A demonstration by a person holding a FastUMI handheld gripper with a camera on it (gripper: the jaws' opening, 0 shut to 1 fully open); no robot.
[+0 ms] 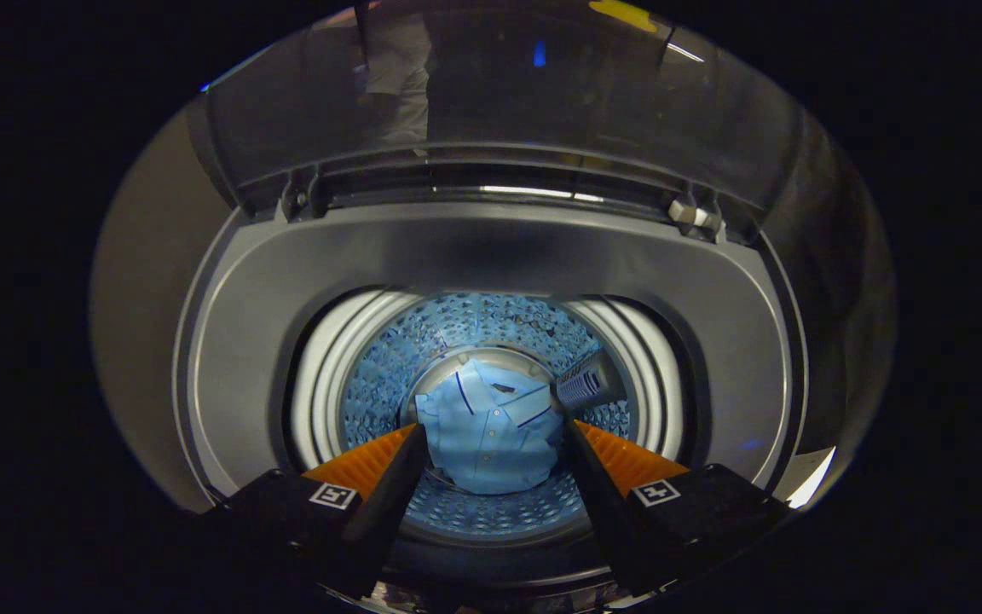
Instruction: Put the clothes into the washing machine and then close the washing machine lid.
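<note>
I look straight down into the top-loading washing machine [491,247]. A light blue collared shirt [482,456] with dark trim lies folded on the floor of the perforated drum [389,367]. My gripper [493,425] hangs above the drum mouth, open, its fingers spread wide. The shirt shows in the gap between them, well below the tips, and neither finger touches it. The tinted see-through lid [491,94] stands raised behind the opening on its hinges [696,215].
A grey top deck [244,341] rings the white drum collar [320,375]. A printed label [585,385] sits on the drum wall to the right of the shirt. A person's legs reflect in the lid.
</note>
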